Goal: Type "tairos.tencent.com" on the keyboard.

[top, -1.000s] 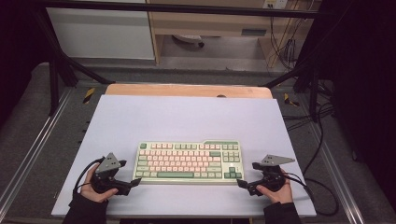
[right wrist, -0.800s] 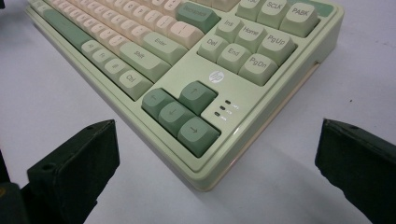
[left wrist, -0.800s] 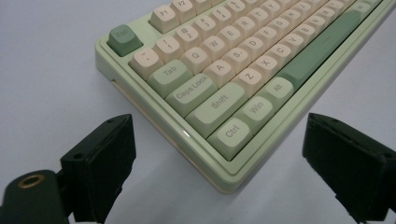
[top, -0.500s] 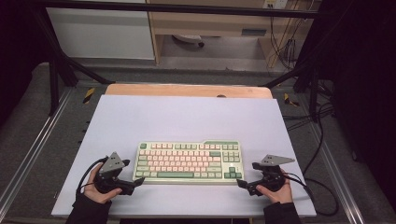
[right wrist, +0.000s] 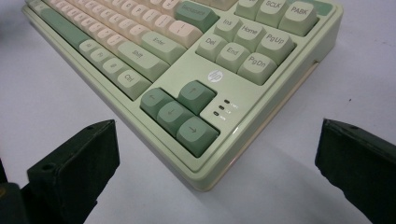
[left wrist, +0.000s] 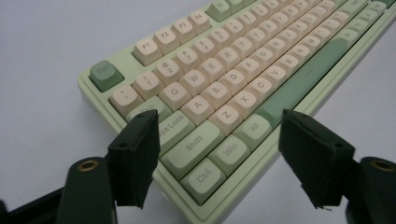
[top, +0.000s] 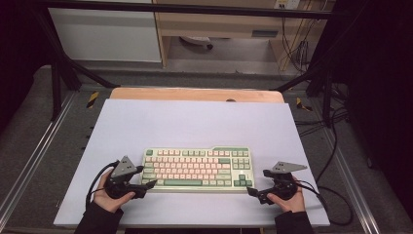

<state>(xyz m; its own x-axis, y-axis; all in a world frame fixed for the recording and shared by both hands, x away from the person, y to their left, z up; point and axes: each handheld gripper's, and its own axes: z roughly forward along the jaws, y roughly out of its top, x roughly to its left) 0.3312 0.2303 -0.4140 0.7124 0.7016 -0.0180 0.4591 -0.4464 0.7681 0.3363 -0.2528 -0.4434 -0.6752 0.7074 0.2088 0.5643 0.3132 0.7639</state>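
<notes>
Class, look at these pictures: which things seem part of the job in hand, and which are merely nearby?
In use, apparently:
keyboard
left gripper, open at its near-left corner
right gripper, open at its near-right corner

Merely nearby:
white mat
wooden table edge
floor cables

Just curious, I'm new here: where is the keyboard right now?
In the high view, the keyboard lies flat near the table's front edge, between the left gripper and right gripper.
</notes>
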